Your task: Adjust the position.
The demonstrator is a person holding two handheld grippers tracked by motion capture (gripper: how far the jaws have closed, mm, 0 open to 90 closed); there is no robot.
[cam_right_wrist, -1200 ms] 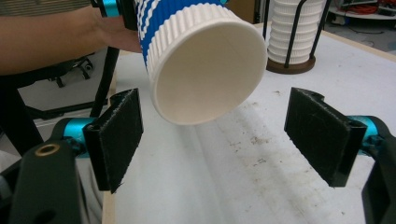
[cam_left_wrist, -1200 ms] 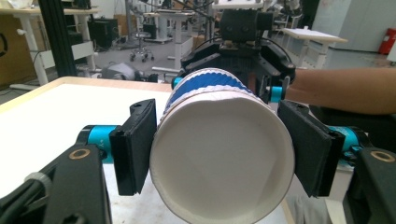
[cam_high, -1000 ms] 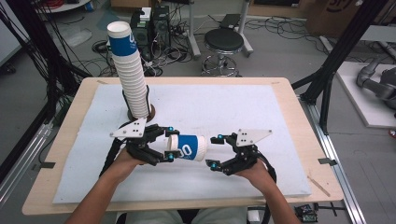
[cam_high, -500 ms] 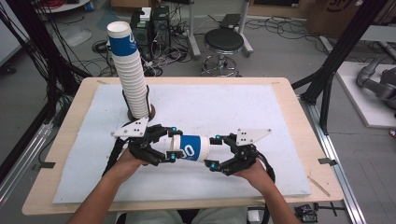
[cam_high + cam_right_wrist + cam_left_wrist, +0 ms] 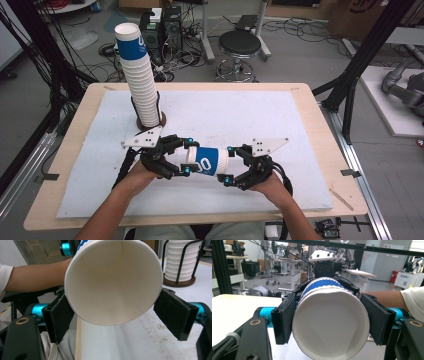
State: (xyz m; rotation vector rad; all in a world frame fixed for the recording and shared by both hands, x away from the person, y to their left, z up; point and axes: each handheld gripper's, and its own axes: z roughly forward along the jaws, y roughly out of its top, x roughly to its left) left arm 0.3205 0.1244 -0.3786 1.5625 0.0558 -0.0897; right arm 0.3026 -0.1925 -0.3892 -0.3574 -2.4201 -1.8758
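Note:
A white paper cup with a blue band [image 5: 207, 161] lies level in the air between my two grippers, above the front of the mat. My left gripper [image 5: 187, 156] is shut on its base end. In the left gripper view the cup's base [image 5: 329, 325] faces the camera, and the black pads [image 5: 284, 320] press on both sides of it. My right gripper [image 5: 228, 164] is shut on the mouth end. In the right gripper view the open mouth [image 5: 112, 277] faces the camera between the pads [image 5: 61, 317].
A tall stack of the same cups [image 5: 139, 75] stands in a black wire holder [image 5: 150, 120] at the back left of the white mat [image 5: 250, 115], and it is also in the right gripper view [image 5: 178, 262]. Beyond the wooden table's edge [image 5: 320, 125] are a stool [image 5: 240, 45] and cables.

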